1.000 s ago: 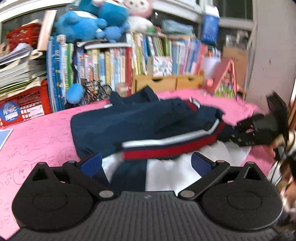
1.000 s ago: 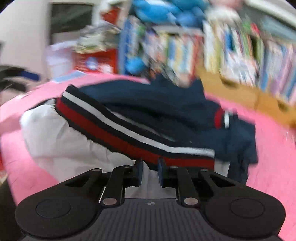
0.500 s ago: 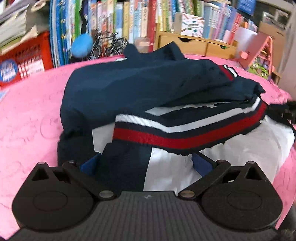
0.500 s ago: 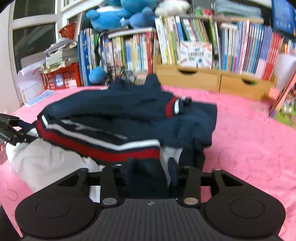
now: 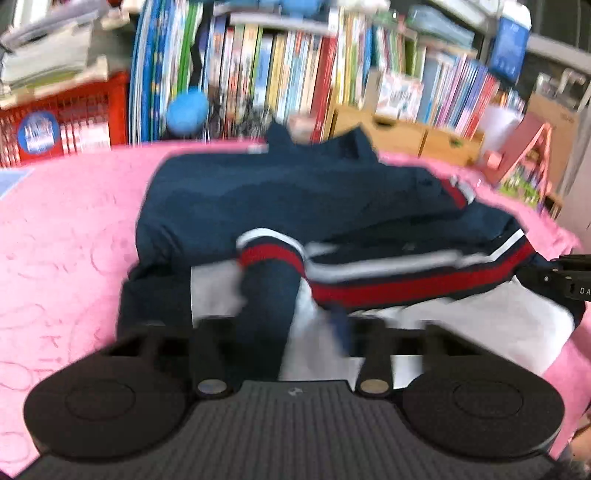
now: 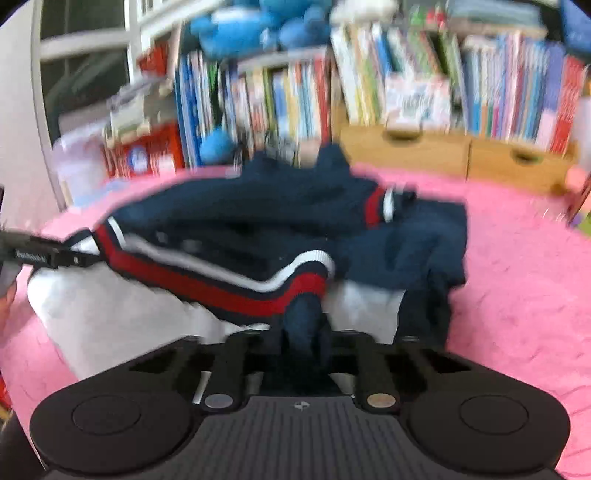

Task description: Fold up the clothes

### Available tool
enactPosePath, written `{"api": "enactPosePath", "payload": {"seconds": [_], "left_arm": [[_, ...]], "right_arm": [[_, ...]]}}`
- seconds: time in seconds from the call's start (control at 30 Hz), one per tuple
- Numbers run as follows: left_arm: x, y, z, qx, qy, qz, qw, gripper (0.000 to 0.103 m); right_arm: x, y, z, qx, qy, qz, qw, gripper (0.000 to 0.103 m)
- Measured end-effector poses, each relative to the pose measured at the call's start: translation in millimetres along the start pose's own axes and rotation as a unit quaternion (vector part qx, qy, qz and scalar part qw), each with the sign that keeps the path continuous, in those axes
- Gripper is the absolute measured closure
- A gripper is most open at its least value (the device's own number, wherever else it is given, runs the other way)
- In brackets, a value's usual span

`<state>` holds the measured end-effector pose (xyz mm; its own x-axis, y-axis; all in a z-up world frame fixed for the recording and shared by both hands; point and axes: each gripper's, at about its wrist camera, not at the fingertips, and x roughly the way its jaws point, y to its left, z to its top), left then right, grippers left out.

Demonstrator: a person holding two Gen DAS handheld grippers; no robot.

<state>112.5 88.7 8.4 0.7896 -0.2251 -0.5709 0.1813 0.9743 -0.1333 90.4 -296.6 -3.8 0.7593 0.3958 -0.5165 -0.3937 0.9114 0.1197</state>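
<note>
A navy jacket (image 5: 280, 199) with a red and white striped hem and white lining lies half folded on the pink cover (image 5: 62, 229). My left gripper (image 5: 277, 328) is shut on the jacket's lower left corner and lifts it. My right gripper (image 6: 301, 339) is shut on the lower right corner of the jacket (image 6: 280, 221), bunched navy cloth between its fingers. The right gripper also shows at the right edge of the left wrist view (image 5: 561, 277), and the left gripper at the left edge of the right wrist view (image 6: 40, 254). Both views are blurred.
A bookshelf full of books (image 5: 295, 74) and wooden drawers (image 6: 461, 155) stand behind the pink surface. A red basket (image 5: 62, 125) sits at back left, a small toy house (image 5: 528, 166) at back right. Blue plush toys (image 6: 251, 26) sit on top.
Both grippers have closed on the jacket's lower corners; the left was open half a second ago. The striped hem now bunches up and lifts at both held corners.
</note>
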Motion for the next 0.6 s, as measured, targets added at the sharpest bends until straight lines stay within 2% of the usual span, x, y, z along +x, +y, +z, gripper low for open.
{"api": "enactPosePath", "payload": {"seconds": [0.13, 0.2, 0.27, 0.37, 0.43, 0.6], "left_arm": [[-31.6, 0.5, 39.0, -0.005, -0.061, -0.013, 0.998, 0.091], [-33.8, 3.5, 69.1, -0.002, -0.092, -0.012, 0.9957, 0.091], [-25.1, 3.2, 101.1, 0.015, -0.123, 0.002, 0.9923, 0.091], [10.7, 3.2, 140.3, 0.028, -0.131, 0.023, 0.9907, 0.09], [41.9, 6.5, 154.7, 0.036, -0.119, 0.043, 0.9912, 0.09], [123.2, 27.2, 152.5, 0.021, -0.056, 0.073, 0.9956, 0.09]], "right_arm": [[-36.7, 5.6, 36.1, -0.012, -0.087, 0.006, 0.996, 0.088], [-42.3, 3.2, 64.6, -0.021, -0.129, -0.003, 0.991, 0.088], [-34.1, -6.1, 92.2, -0.018, -0.153, -0.015, 0.988, 0.088], [-4.1, -24.3, 131.5, -0.009, -0.162, -0.033, 0.986, 0.088], [29.5, -37.0, 147.2, -0.009, -0.147, -0.049, 0.988, 0.088], [124.8, -55.3, 155.4, -0.003, -0.085, -0.079, 0.993, 0.088]]}}
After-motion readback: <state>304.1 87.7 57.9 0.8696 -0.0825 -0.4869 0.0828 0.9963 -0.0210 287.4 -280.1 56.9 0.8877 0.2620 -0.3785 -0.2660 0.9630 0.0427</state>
